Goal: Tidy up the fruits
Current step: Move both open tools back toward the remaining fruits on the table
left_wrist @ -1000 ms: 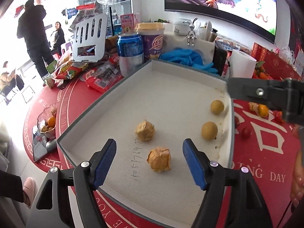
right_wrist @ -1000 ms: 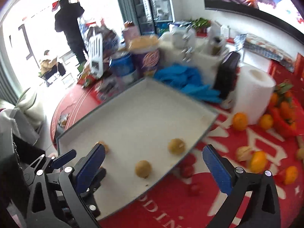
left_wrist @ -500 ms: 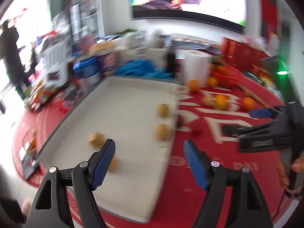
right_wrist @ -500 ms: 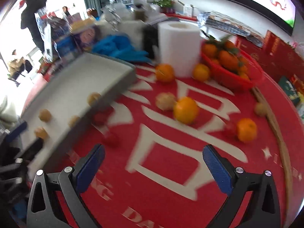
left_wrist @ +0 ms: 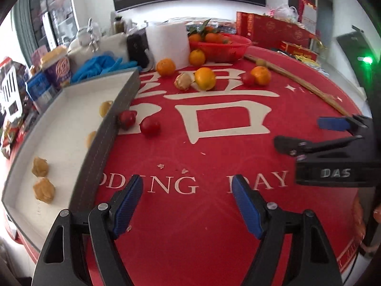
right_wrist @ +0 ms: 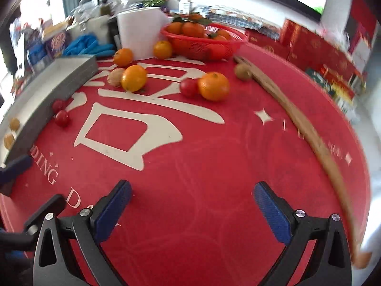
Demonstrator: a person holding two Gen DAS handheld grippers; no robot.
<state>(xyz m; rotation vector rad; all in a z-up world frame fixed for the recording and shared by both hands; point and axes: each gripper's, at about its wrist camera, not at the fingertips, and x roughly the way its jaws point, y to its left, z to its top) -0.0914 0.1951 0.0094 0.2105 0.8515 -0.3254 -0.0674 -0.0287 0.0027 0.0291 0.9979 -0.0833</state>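
Tan husked fruits (left_wrist: pixel 43 190), apparently four, are seen in the grey-walled white tray (left_wrist: pixel 108 128) at left; oranges (left_wrist: pixel 205 78) and red tomatoes (left_wrist: pixel 150 126) remain outside. Left gripper (left_wrist: pixel 187 199), just widened, and right gripper (right_wrist: pixel 193 201) are held open, empty.

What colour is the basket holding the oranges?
Red basket; clearest in the right wrist view.

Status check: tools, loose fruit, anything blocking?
Left tool open, jaws just widened, nothing between. Right tool open, empty. Four small fruits in tray; oranges and red fruits loose on cloth. Path clear.
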